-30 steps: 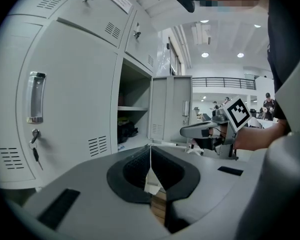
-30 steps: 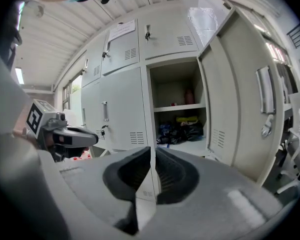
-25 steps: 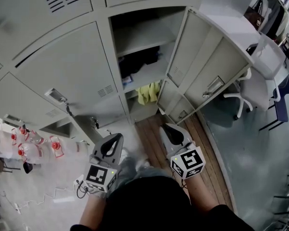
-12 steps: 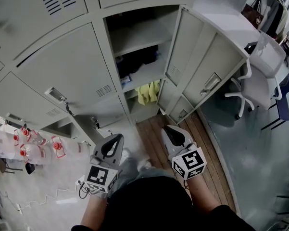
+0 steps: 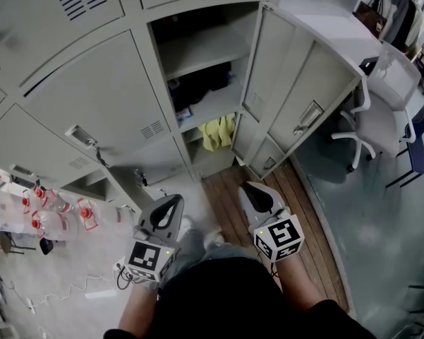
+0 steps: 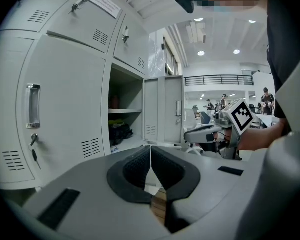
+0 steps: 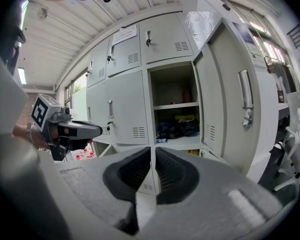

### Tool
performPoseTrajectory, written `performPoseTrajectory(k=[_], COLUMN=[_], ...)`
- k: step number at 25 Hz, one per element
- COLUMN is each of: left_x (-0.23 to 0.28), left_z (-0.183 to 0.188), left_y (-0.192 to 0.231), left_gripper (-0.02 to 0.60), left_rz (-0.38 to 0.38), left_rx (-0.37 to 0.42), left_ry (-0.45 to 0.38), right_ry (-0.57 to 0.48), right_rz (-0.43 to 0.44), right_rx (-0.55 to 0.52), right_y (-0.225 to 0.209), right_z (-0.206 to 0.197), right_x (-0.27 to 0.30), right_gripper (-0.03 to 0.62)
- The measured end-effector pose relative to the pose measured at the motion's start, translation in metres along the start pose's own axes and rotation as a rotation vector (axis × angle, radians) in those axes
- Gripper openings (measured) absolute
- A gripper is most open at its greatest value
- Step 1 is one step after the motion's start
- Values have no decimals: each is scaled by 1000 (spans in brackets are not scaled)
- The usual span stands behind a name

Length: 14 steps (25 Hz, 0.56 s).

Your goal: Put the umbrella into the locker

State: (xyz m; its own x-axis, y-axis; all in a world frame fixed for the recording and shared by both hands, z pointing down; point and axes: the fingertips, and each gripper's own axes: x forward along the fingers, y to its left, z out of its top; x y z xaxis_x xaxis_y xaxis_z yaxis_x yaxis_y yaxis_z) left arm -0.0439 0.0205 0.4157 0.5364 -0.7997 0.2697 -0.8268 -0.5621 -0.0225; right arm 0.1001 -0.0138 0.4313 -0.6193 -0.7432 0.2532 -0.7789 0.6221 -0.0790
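Observation:
The open locker [image 5: 204,83] stands ahead with its door [image 5: 296,83] swung out to the right. A dark bundle [image 5: 201,87] lies on its middle shelf and a yellow cloth [image 5: 217,133] below it; I cannot make out an umbrella. My left gripper [image 5: 171,205] and right gripper [image 5: 248,189] are held side by side in front of the locker, both shut with nothing in them. The left gripper [image 6: 150,151] has its pads touching, and so does the right gripper [image 7: 152,154], which points at the open locker [image 7: 174,109].
Closed locker doors [image 5: 92,97] fill the left. Bottles with red labels [image 5: 49,221] and a cable [image 5: 56,292] lie on the floor at the left. A white office chair [image 5: 370,129] stands right of the open door. Wooden boards [image 5: 229,210] run under the grippers.
Both grippers stay shut and about where they were. The lockers have slid slightly in the head view as the camera shifted.

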Motion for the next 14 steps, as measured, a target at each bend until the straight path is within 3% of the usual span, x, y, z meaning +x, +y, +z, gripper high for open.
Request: performPoseTrajectory(k=[14], left_x=[-1], left_z=[0], left_y=[-11], left_gripper=[11], left_rz=[0], left_rx=[5], left_ry=[8], right_ry=[-4], right_rz=[-12], right_rx=[20], right_y=[-1], right_z=[-4], right_x=[-7], right_gripper=[26])
